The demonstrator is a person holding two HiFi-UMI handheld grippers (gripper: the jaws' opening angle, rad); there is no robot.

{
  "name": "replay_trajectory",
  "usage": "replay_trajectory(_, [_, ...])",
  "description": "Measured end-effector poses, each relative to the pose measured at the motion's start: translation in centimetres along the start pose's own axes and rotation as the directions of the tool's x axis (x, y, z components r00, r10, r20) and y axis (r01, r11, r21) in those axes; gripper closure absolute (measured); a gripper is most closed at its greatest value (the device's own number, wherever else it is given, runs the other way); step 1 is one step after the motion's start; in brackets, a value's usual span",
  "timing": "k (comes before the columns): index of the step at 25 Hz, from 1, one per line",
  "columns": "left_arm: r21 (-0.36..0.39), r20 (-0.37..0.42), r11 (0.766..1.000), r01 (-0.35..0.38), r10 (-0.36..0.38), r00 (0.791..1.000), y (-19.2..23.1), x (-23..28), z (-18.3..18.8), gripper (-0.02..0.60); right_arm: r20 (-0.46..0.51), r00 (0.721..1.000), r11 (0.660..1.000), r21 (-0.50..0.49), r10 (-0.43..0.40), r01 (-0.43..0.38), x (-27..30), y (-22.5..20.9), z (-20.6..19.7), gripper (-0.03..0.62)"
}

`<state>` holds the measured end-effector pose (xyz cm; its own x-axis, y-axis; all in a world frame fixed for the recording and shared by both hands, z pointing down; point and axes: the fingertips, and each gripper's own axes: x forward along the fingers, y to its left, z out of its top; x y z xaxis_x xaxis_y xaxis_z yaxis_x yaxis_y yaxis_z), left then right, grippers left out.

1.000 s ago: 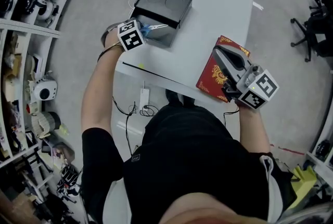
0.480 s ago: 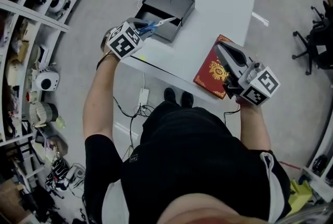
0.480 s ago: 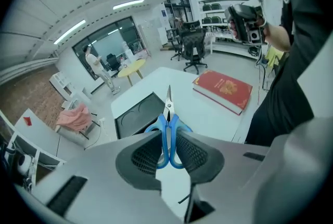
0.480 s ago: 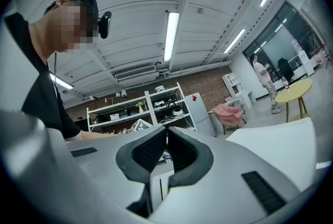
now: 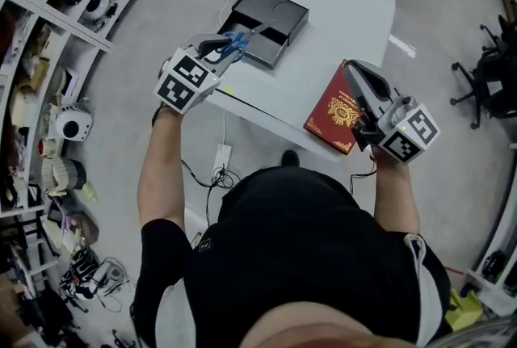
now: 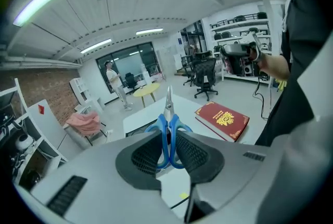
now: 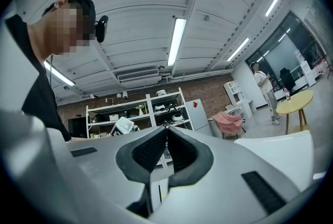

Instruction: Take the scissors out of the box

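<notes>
Scissors (image 6: 168, 114) gripped in left gripper (image 6: 169, 140), clear of black box (image 5: 271, 15).
Left jaws narrowed onto both blue handle loops; steel blades closed, pointing out past the jaw tips; box below and ahead of the tips, open air around. Right gripper (image 7: 166, 141): jaws together, nothing between, red book (image 5: 333, 114) beneath them at the table (image 5: 339, 7) edge.

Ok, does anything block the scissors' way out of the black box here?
Nothing visible does. The left gripper is shut on the scissors by their blue handles and holds them in the air over the black box's near edge, blades pointing across it. Open white table lies between the box and the red book.
</notes>
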<state>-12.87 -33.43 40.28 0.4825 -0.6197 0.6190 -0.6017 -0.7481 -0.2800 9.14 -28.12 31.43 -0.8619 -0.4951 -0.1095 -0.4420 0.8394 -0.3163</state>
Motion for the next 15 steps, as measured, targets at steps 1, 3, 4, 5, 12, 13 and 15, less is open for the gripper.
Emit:
replay_trajectory(1, [-0.009, 0.025, 1.000, -0.010, 0.010, 1.000, -0.1, -0.9, 0.3, 0.485, 0.004, 1.000, 1.000, -0.006, -0.002, 0.002, 0.1, 0.4, 0.1, 0.563])
replay_trajectory(3, [-0.030, 0.075, 0.999, -0.025, 0.027, 0.997, -0.6, -2.9, 0.7, 0.485, 0.013, 1.000, 1.000, -0.017, -0.009, 0.009, 0.2, 1.3, 0.3, 0.563])
replay_trajectory(4, [-0.042, 0.099, 0.999, -0.030, 0.034, 0.995, -0.9, -4.0, 0.8, 0.485, 0.017, 1.000, 1.000, -0.022, -0.012, 0.013, 0.2, 2.0, 0.3, 0.563])
replay_trajectory(5, [-0.055, 0.122, 0.998, -0.033, 0.040, 0.992, -1.3, -5.1, 0.7, 0.485, 0.020, 1.000, 1.000, -0.026, -0.015, 0.016, 0.3, 2.7, 0.2, 0.563])
replay_trajectory(12, [-0.128, 0.250, 0.991, -0.043, 0.074, 0.965, -4.0, -12.3, -1.6, 0.486, 0.014, 0.999, 0.997, -0.061, -0.037, 0.038, 1.0, 8.7, -1.1, 0.563])
replay_trajectory(13, [-0.139, 0.267, 0.990, -0.039, 0.075, 0.961, -4.5, -13.1, -2.1, 0.485, 0.010, 0.999, 0.997, -0.064, -0.043, 0.044, 1.0, 9.4, -1.4, 0.563])
replay_trajectory(15, [-0.153, 0.292, 0.988, -0.036, 0.080, 0.953, -5.4, -14.8, -3.0, 0.485, -0.002, 0.998, 0.996, -0.072, -0.057, 0.056, 1.0, 10.8, -1.9, 0.563])
